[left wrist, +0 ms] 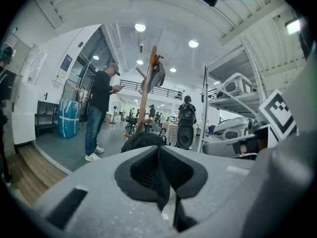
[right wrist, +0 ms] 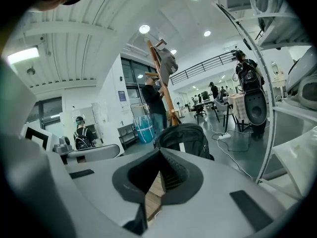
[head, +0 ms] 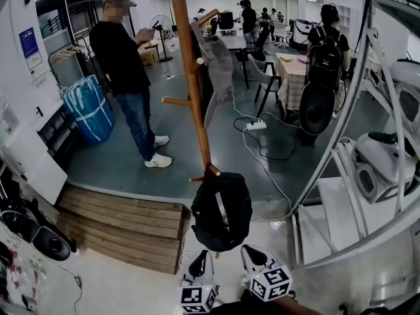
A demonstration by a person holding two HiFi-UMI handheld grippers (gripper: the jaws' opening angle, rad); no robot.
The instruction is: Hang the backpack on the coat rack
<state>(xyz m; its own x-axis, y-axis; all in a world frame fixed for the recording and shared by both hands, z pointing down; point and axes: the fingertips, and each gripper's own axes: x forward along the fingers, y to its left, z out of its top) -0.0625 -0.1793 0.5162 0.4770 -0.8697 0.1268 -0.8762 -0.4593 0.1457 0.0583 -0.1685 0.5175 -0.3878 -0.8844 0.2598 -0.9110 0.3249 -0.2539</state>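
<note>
A black backpack hangs by its top from a low peg of the wooden coat rack; it also shows in the left gripper view and the right gripper view. A grey garment hangs from the rack's top. My left gripper and right gripper sit side by side just below the backpack, apart from it. Both are shut with nothing between the jaws, as their own views show for the left gripper and the right gripper.
A person in dark clothes stands left of the rack beside a blue bag. A wooden platform lies at the lower left. White shelving fills the right. A power strip with cables lies on the floor behind.
</note>
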